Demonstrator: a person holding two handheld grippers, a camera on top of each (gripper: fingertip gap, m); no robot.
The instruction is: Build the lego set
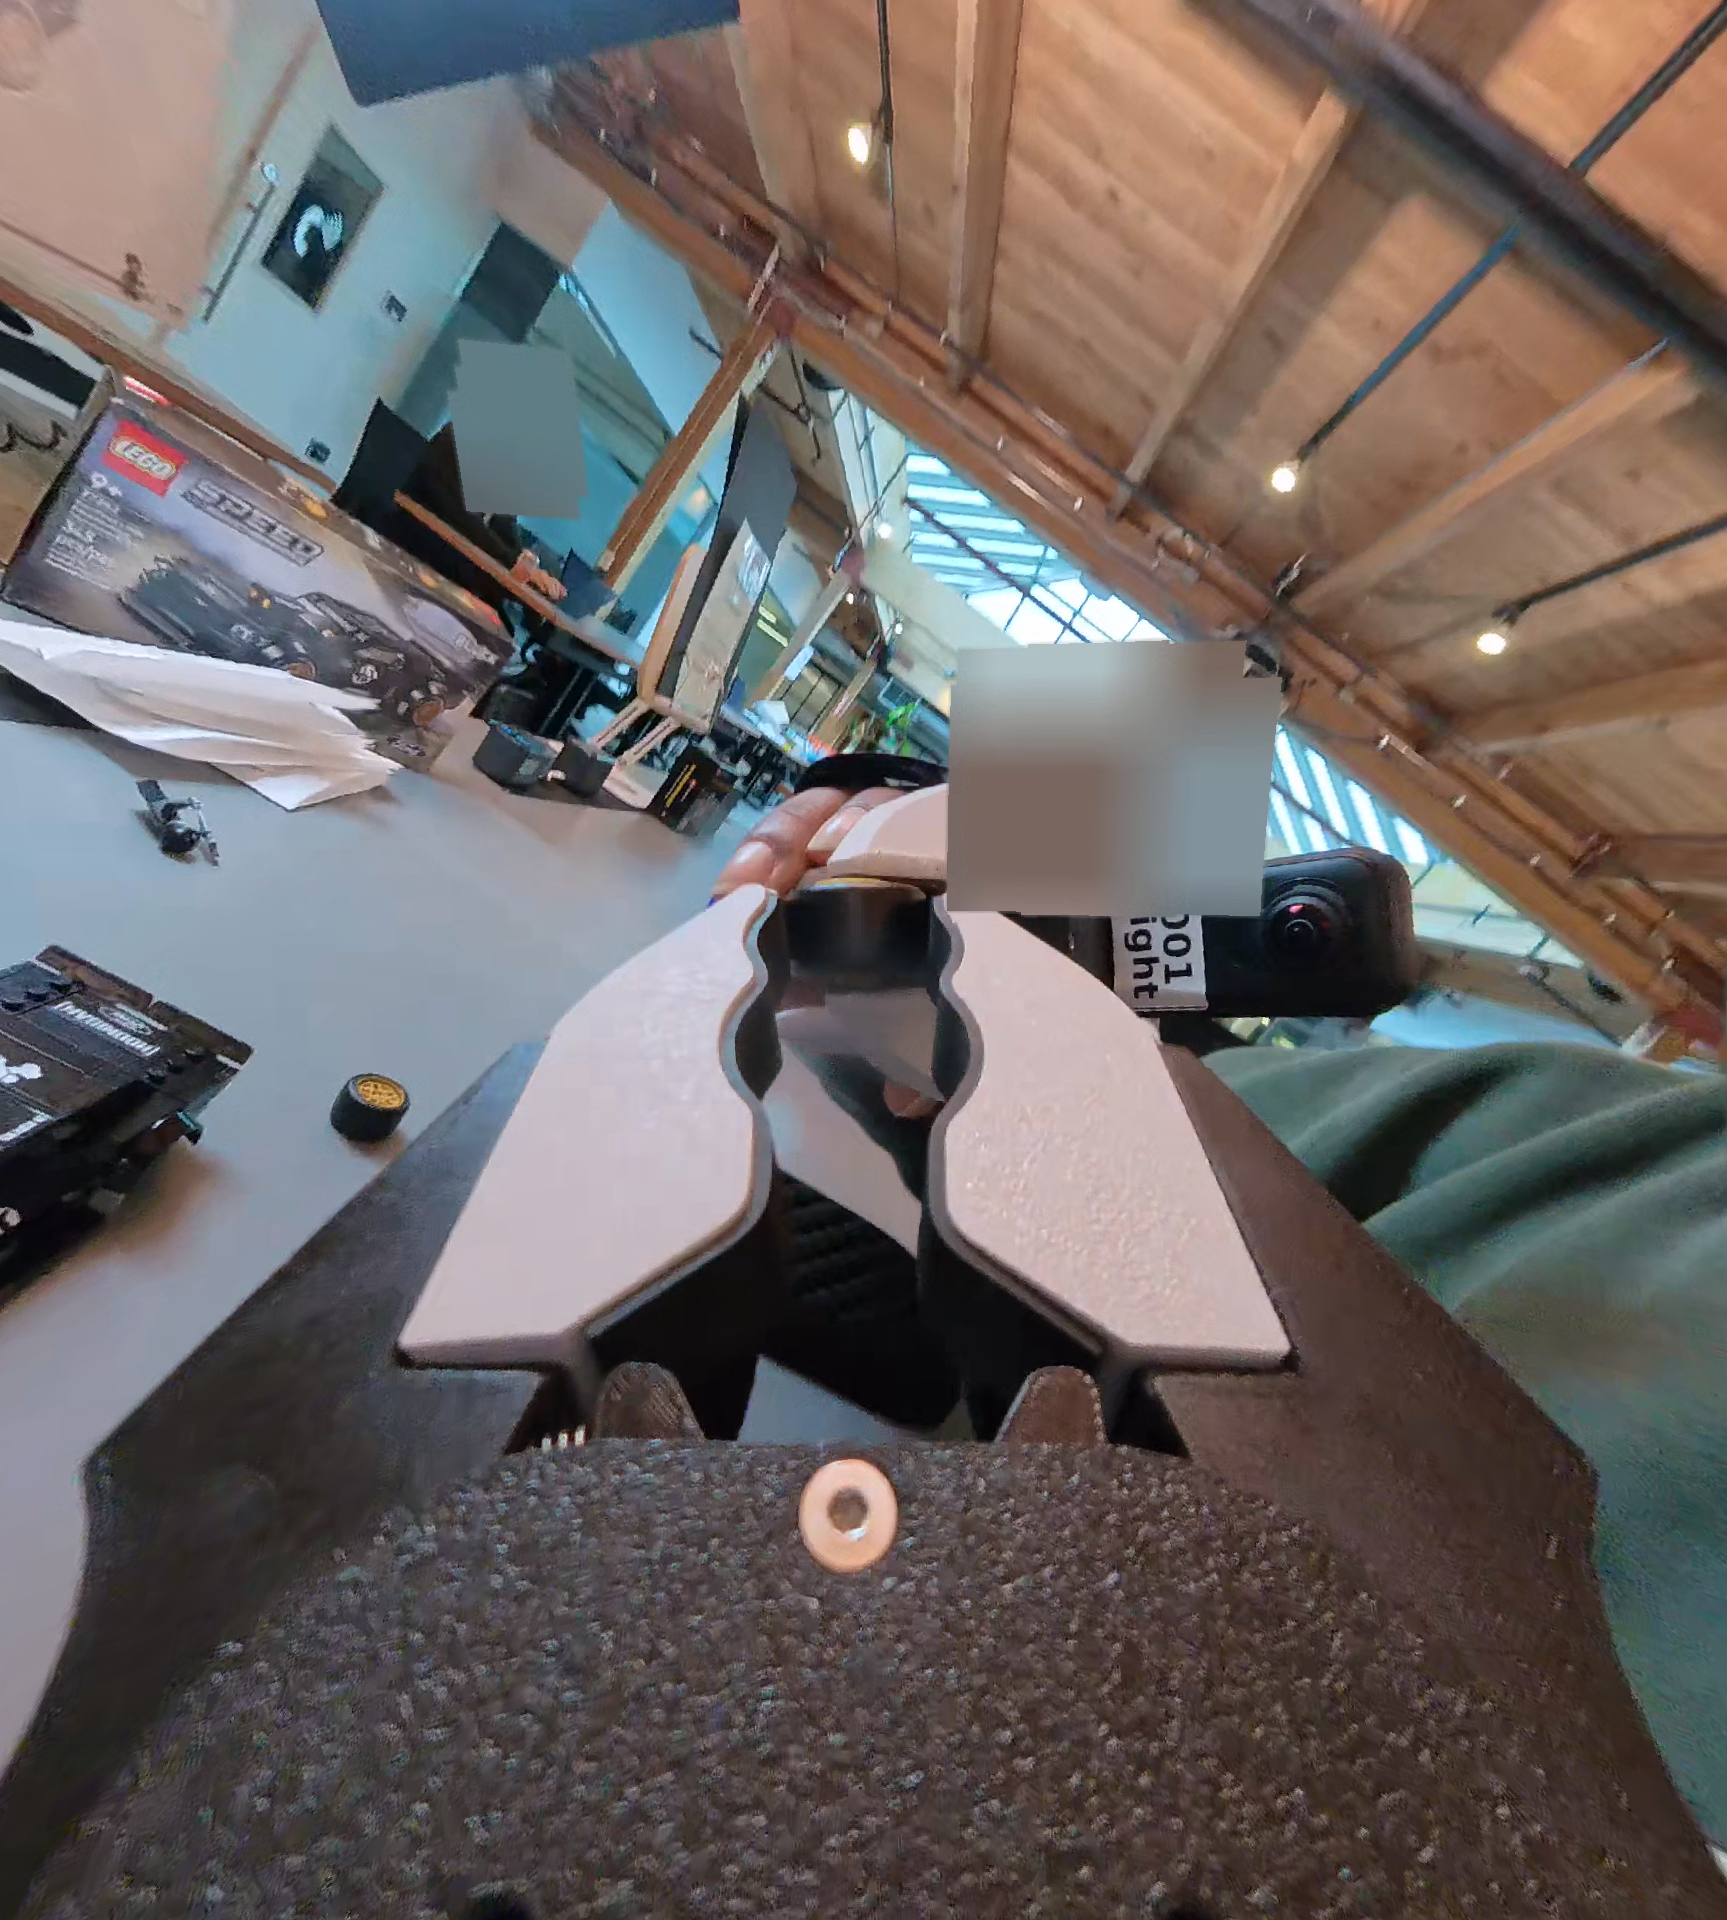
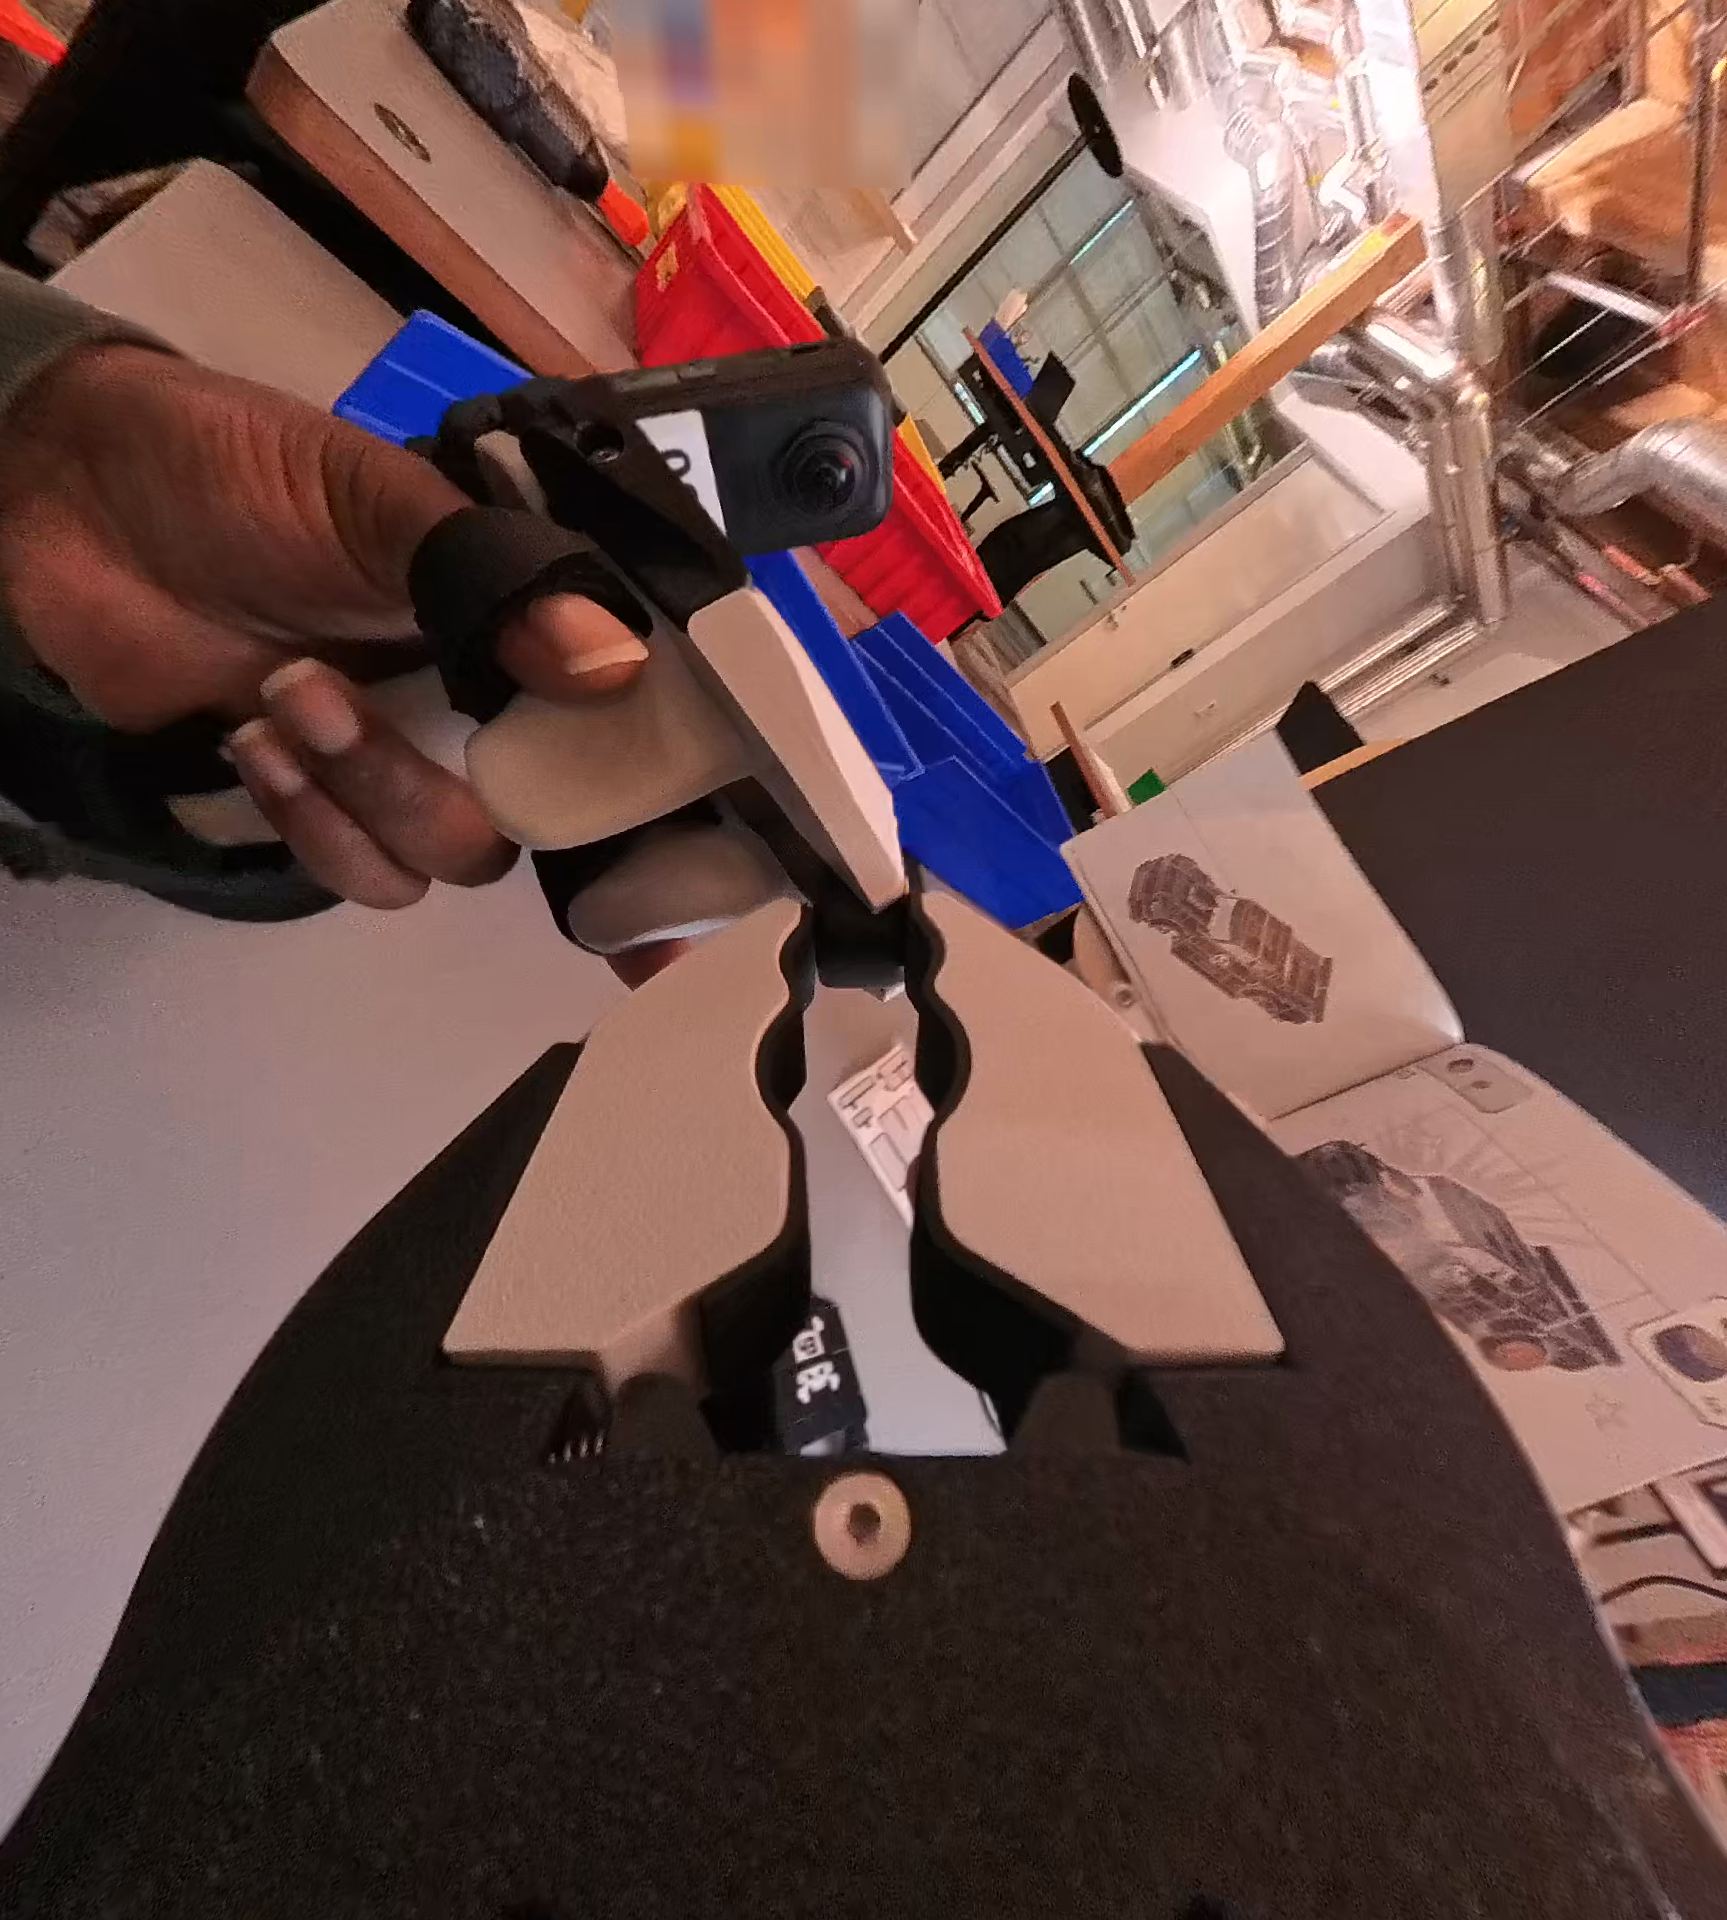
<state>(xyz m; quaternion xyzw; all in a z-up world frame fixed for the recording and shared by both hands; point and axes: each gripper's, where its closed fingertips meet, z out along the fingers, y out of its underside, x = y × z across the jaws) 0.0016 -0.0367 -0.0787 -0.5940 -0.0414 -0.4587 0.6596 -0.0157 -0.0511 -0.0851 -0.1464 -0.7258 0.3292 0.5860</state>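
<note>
Holding the small black piece (image 1: 854, 920) up in the air, well to the right of the black car (image 1: 38, 1070), you have both tools on it at once. The left gripper (image 1: 856, 909) has its fingers (image 1: 651, 1091) narrow, with the tips pinching the piece. The right gripper (image 2: 864, 920) comes in from the other side, and its fingers are narrow too, closed on the same small dark thing. I cannot tell if it is one part or two parts being pushed together.

Here is what can go wrong. The piece is tiny and only the very tips hold it. If you twist one tool while the other stays put, the piece can pop out and drop on the table (image 1: 371, 935). It may be round. Then it can roll away from the car, the way the loose wheel (image 1: 371, 1107) just right of the car could.

If you push the two tools together at a slant, the parts may not click. They may slip sideways.

If you let go with one tool too soon, the other may hold it crooked.

The tips hide the piece from both cameras, so you cannot see well how it sits. Go slow and keep both tools in line.
</note>
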